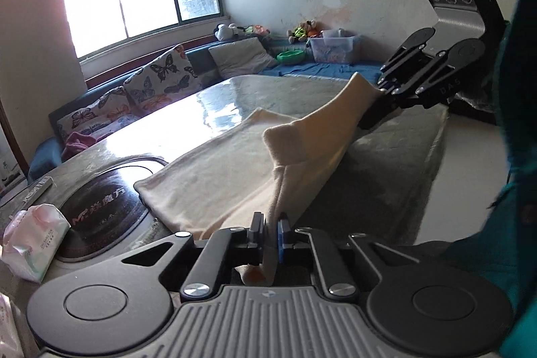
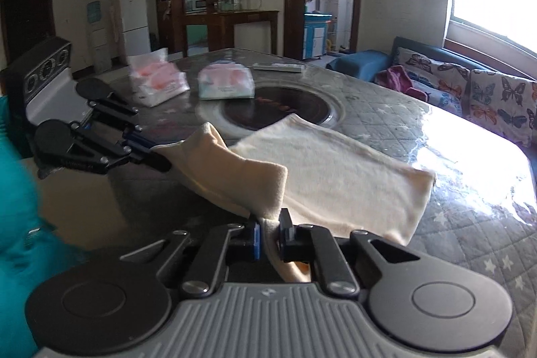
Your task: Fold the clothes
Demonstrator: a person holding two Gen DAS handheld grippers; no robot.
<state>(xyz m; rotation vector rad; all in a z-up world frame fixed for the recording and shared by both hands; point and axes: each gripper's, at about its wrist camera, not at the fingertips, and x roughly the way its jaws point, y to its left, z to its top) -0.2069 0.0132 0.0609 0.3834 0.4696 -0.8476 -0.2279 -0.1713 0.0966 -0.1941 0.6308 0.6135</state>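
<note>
the left gripper (image 1: pixel 269 235) is clamped on the near edge of a cream garment (image 1: pixel 214 176), its two pads pressed tight with a fold of the fabric pinched between them and trailing back under the fingers. it points forward and somewhat down toward the counter (image 1: pixel 396 176), which is covered in a grey quilted cloth.

the right gripper (image 2: pixel 270 235) is likewise clamped on the cream garment (image 2: pixel 335 176), cloth bunched between its pads. in the left wrist view the right gripper (image 1: pixel 376 114) reaches in from the right, angled down, holding another corner of the same edge lifted above the counter. in the right wrist view the left gripper (image 2: pixel 161 161) comes in from the left, also tilted down.

between the two grips the raised edge hangs as a loose band, while the rest of the garment lies flat on the counter (image 2: pixel 470 223), its far end touching the rim of a round dark inset hob (image 2: pixel 268 109). tissue packs (image 2: pixel 225 83) sit beyond the hob. a teal sleeve (image 1: pixel 517 156) shows at the right edge.
</note>
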